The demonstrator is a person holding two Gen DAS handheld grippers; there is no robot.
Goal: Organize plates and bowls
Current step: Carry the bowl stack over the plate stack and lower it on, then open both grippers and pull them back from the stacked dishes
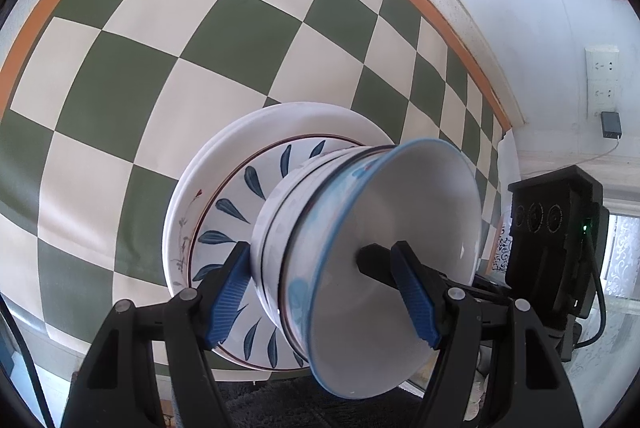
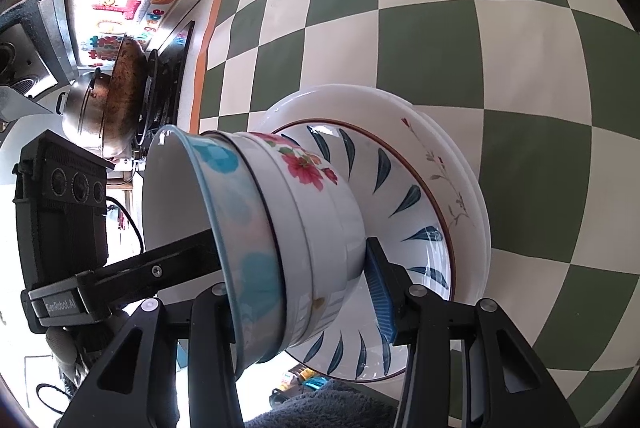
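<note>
Two grippers bracket one stack of bowls (image 1: 320, 240) seated on the plates (image 1: 224, 187) directly ahead, stack axis crosswise between fingers: left gripper (image 1: 324, 292) and right gripper (image 2: 304, 292) each closed on it from opposite sides, equally near.

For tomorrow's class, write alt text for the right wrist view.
The right gripper straddles a stack of bowls, nested on leaf-patterned and white plates over a green-and-cream checked cloth. The left gripper reaches into the top bowl; a wok sits behind.
</note>
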